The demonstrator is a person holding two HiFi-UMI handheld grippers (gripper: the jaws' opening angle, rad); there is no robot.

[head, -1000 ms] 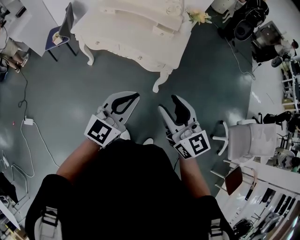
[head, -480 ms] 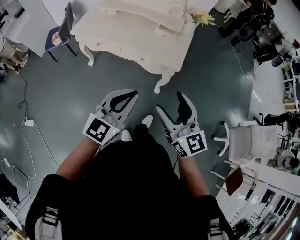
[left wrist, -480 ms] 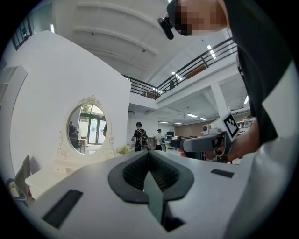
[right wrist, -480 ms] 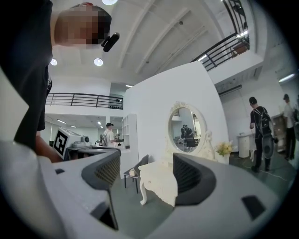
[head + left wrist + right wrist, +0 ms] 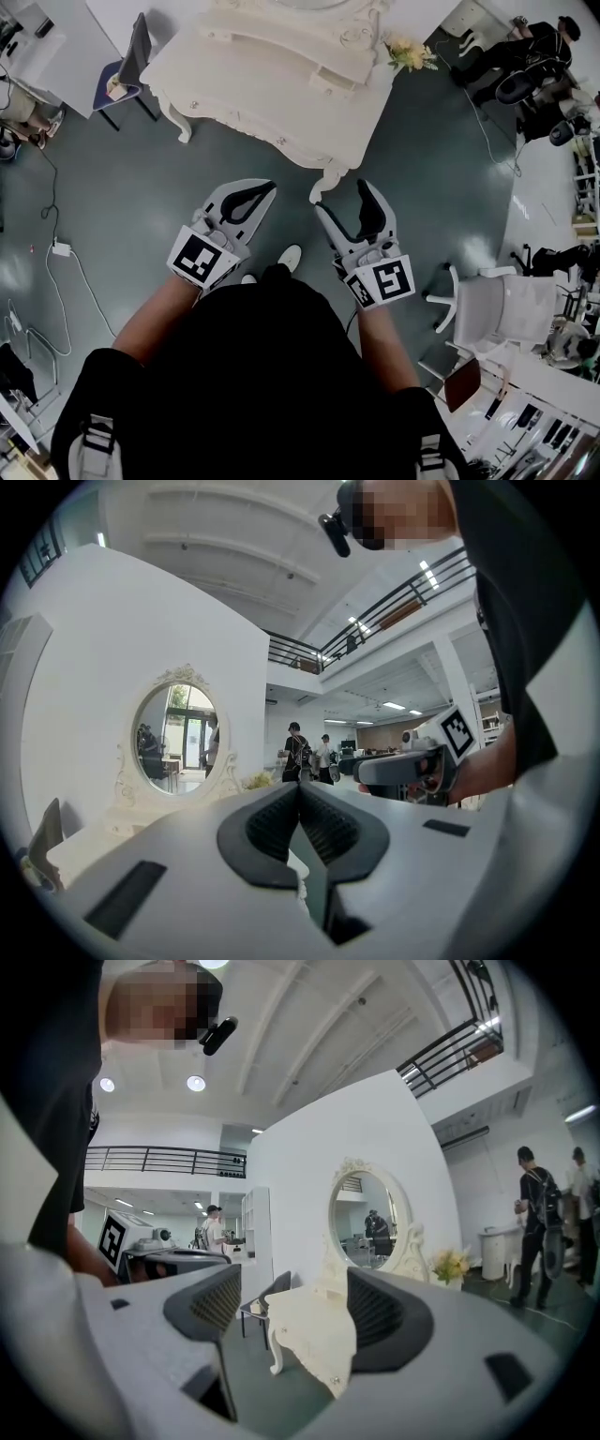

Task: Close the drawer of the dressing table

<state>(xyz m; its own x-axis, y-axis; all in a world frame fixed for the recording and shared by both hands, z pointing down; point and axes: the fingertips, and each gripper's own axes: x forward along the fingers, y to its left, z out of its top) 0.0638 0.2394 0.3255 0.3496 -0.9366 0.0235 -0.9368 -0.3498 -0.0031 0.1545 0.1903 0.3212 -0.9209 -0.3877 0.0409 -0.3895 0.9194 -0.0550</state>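
Observation:
The cream dressing table stands ahead on the grey floor, its oval mirror facing me. On its raised back tier a small drawer seems to jut forward; I cannot tell this for sure. My left gripper is shut and empty, its pads meeting at the tip. My right gripper is open; its jaws have just been opening, with nothing between them. The table's right front leg lies just beyond its fingertips. In the right gripper view the table shows between the jaws, still apart from them.
A dark chair stands left of the table and yellow flowers sit at its right end. A white office chair is at my right. A cable and adapter lie on the floor at left. People stand at the far right.
Both grippers have moved forward toward the dressing table, which now lies nearer. The right jaws spread wider; the left stayed shut.

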